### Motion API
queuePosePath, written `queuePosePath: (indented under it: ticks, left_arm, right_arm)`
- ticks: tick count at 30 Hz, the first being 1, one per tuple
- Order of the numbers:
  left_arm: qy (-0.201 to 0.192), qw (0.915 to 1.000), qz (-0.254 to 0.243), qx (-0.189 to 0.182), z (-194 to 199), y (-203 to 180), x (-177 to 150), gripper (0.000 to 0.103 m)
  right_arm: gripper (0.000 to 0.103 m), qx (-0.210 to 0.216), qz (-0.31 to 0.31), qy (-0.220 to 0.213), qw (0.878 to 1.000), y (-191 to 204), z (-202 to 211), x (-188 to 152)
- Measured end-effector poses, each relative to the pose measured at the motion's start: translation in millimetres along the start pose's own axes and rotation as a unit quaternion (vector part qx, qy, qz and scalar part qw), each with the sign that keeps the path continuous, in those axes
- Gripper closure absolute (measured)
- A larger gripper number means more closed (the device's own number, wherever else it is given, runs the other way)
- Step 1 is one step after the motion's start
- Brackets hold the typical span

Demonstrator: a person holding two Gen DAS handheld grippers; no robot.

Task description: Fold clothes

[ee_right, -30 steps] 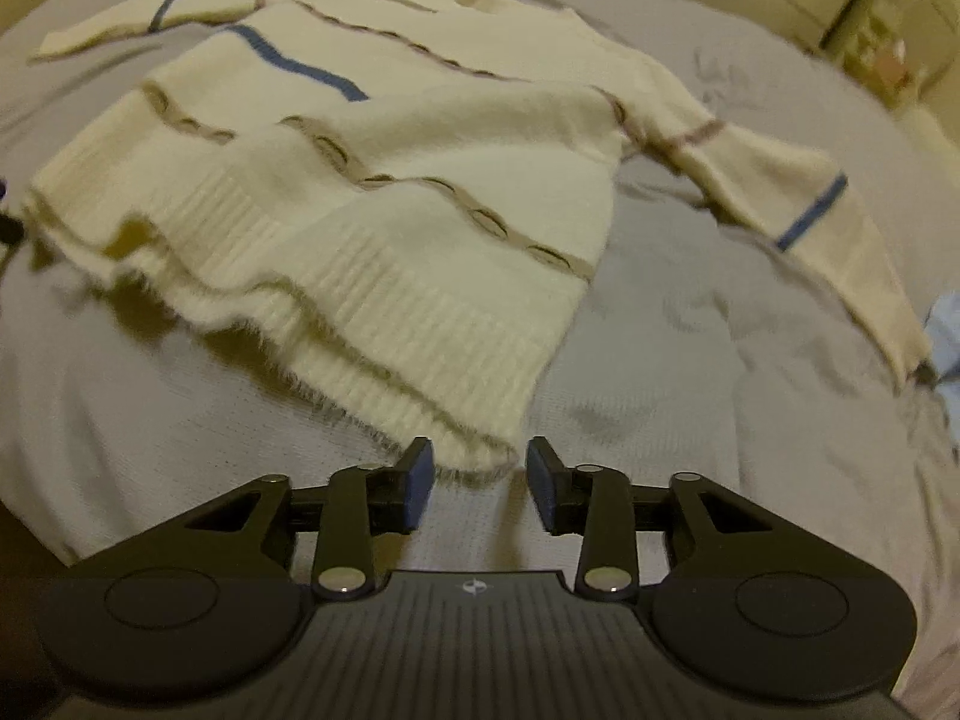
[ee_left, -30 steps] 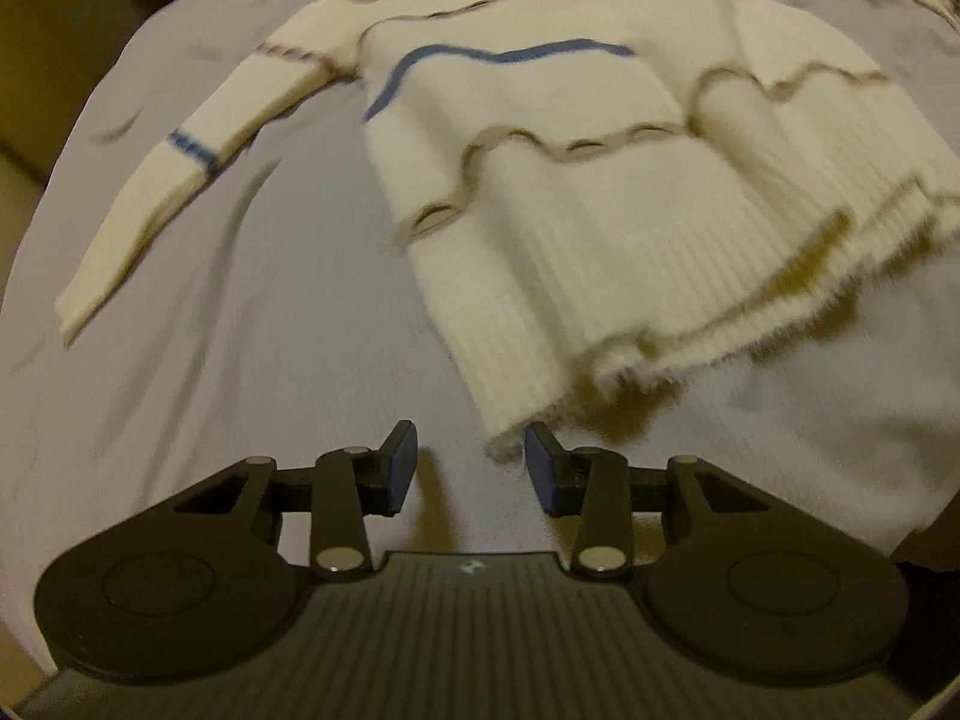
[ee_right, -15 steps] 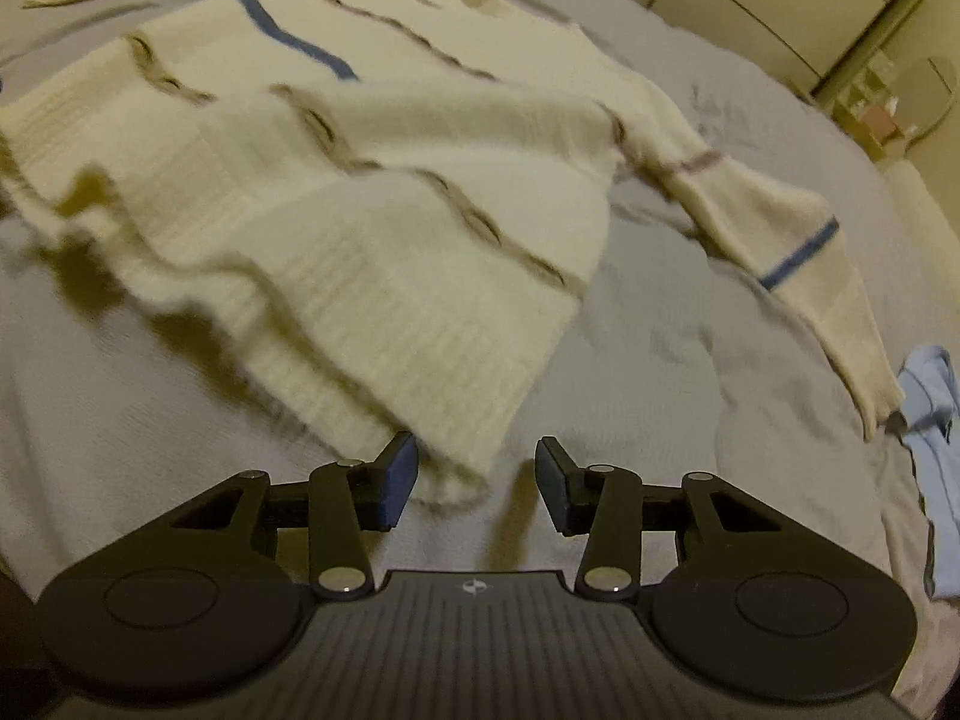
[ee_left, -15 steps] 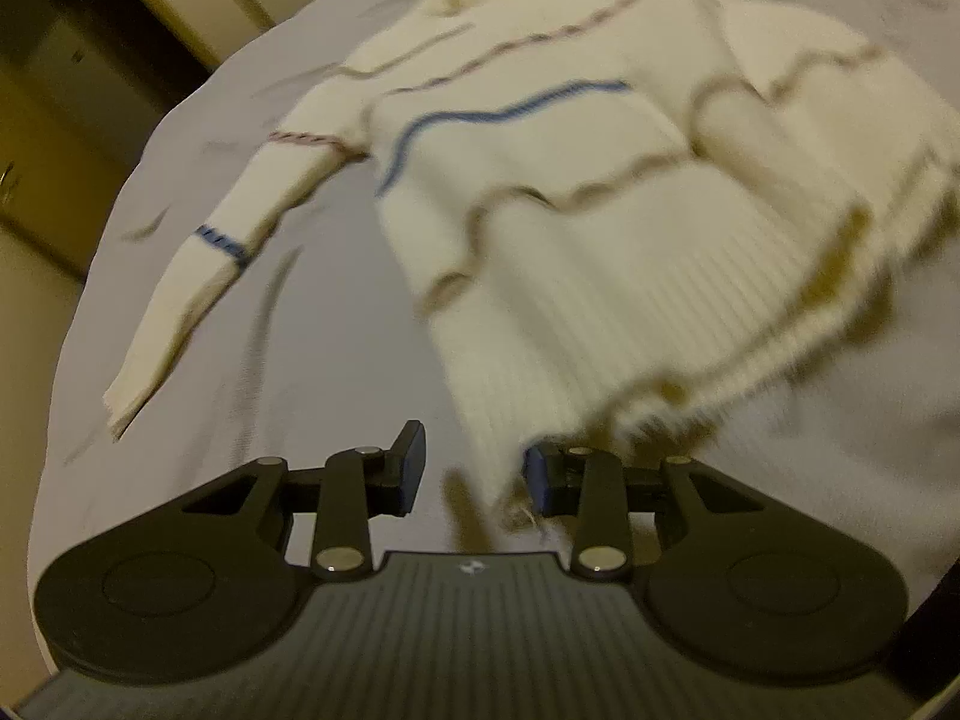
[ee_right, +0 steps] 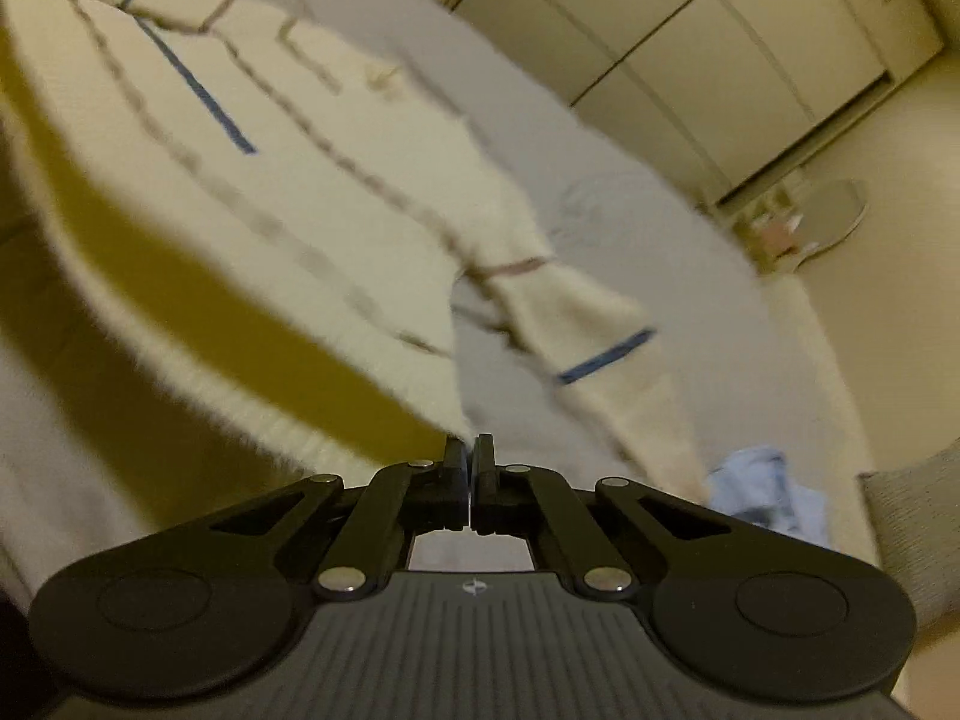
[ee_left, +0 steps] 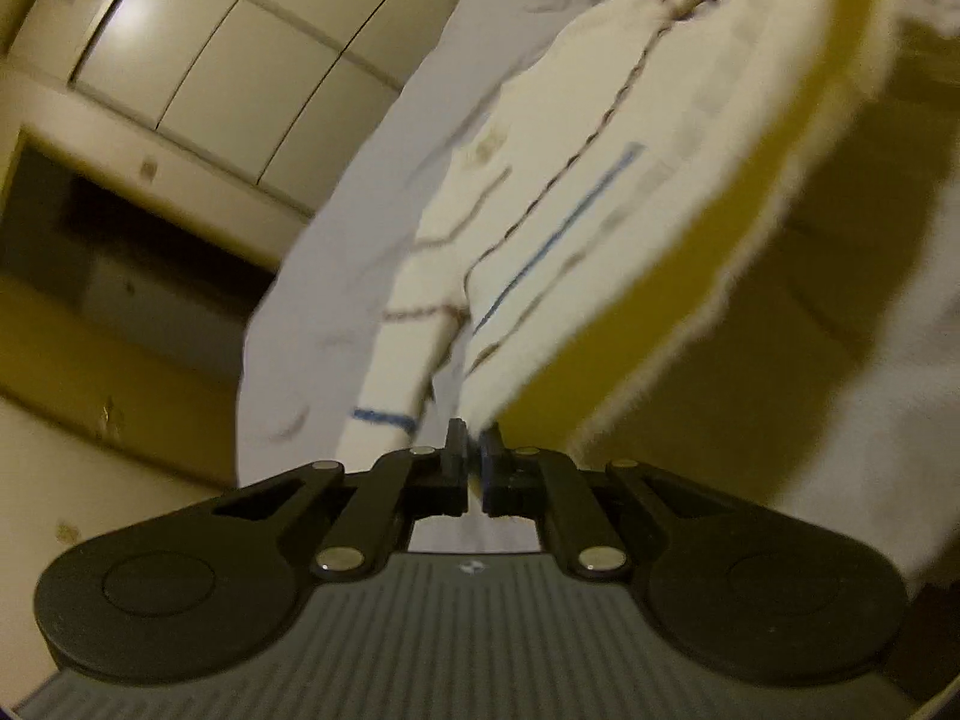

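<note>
A cream knit sweater (ee_left: pixel 606 138) with brown and blue stripes lies on a grey bed (ee_left: pixel 360 192). My left gripper (ee_left: pixel 473 450) is shut on the left corner of its hem, which is lifted off the bed. The sweater also shows in the right wrist view (ee_right: pixel 288 138), where my right gripper (ee_right: pixel 469 450) is shut on the right hem corner and holds it up too. The raised hem hangs between the two grippers, its underside in shadow. One sleeve (ee_left: pixel 402 360) lies flat by the left gripper, the other sleeve (ee_right: pixel 588 330) by the right gripper.
A light blue garment (ee_right: pixel 768 492) lies at the bed's right edge. Cream wardrobe doors (ee_right: pixel 720 30) stand beyond the bed, also visible in the left wrist view (ee_left: pixel 228 60). A small round mirror (ee_right: pixel 834 216) sits on the floor side.
Both grippers were open just before the hem; they have closed on its two corners and lifted it, tilting the views upward.
</note>
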State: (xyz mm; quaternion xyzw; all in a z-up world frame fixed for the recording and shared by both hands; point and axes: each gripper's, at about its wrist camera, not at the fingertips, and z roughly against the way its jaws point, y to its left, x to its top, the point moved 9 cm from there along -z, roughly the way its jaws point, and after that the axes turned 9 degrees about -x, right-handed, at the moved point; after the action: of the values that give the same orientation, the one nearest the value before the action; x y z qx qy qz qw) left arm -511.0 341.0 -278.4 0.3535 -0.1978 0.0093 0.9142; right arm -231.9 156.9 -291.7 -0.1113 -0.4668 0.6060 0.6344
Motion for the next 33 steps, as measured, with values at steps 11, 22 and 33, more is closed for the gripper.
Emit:
queuePosePath:
  ticks: [11, 22, 33]
  left_arm:
    - [0.091, 0.9870, -0.089, -0.097, -47, -128, -65, 0.098]
    - [0.115, 0.8700, 0.384, -0.287, -44, -32, -57, 0.061]
    - [0.153, 0.8068, 0.492, -0.289, -81, -45, -62, 0.096]
  right_arm:
    - [0.099, 0.098, 0.081, 0.131, 0.983, 88, -31, -90]
    - [0.044, 0.267, -0.402, 0.219, 0.848, 5, -36, -86]
    - [0.098, 0.262, -0.492, 0.283, 0.781, 25, -64, -94]
